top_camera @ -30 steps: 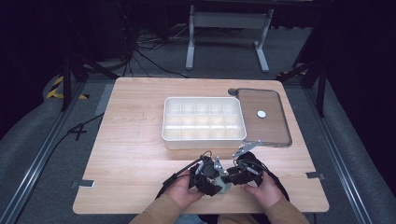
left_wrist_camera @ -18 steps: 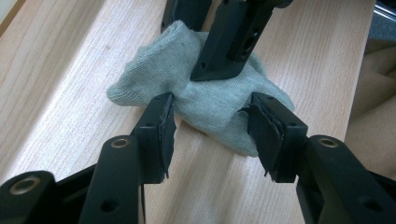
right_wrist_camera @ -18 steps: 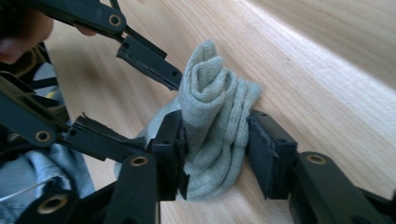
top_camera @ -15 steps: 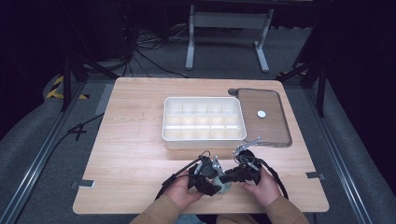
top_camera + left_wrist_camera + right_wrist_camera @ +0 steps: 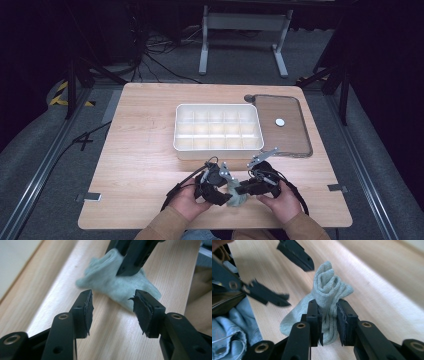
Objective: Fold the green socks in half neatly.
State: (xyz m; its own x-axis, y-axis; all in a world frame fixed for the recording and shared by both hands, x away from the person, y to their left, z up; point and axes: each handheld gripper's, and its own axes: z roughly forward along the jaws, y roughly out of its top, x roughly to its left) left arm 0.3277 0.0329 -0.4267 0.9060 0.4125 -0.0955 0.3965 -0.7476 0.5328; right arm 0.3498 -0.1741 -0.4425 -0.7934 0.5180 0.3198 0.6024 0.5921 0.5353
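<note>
A pale grey-green sock (image 5: 236, 194) lies bunched on the wooden table near its front edge, between my two grippers. My right gripper (image 5: 327, 315) is shut on the sock (image 5: 329, 287): its jaws have just been closing, and the fabric is pinched into upright folds between the pads. My left gripper (image 5: 113, 311) is open a short way from the sock (image 5: 117, 285), nothing between its pads, its jaws just opened slightly wider. In the left gripper view the right gripper's fingers (image 5: 135, 255) press into the sock from above. The left gripper's fingers (image 5: 297, 255) show beyond the sock.
A white compartment box (image 5: 217, 146) stands mid-table. Beside it on the right lies a clear lid (image 5: 292, 137) with a small white disc (image 5: 280, 122) on it. The table's front edge is just behind the hands; a denim-clad lap (image 5: 234, 340) is below it.
The right gripper's jaws have narrowed onto the sock, gathering it up. Both hands have stayed roughly where they were.
</note>
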